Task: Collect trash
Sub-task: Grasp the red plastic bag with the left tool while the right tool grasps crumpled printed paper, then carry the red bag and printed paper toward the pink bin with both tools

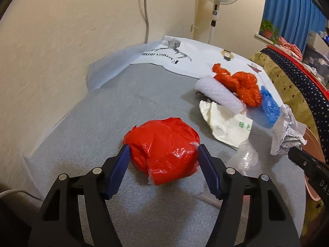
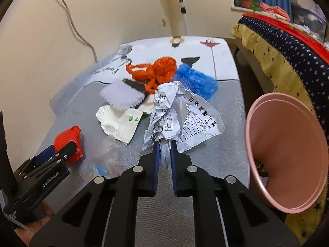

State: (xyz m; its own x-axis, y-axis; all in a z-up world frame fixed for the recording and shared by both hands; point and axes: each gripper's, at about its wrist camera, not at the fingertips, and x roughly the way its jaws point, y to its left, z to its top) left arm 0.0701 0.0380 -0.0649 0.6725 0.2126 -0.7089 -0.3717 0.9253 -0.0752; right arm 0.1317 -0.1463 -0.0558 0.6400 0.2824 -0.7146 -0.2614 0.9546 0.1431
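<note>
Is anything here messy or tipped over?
Yes. The pink bin is tilted, its mouth facing the grey table. Trash lies scattered there: a crumpled paper pinched by the right gripper, and a red wrapped bundle between the left gripper fingers.

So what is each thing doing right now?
Right gripper: shut on the paper.
Paper: crumpled.
Left gripper: around the red bundle, pads at its sides.
Red bundle: on the table.
Pink bin: tipped towards us, open.
Orange bag: scrunched.
</note>
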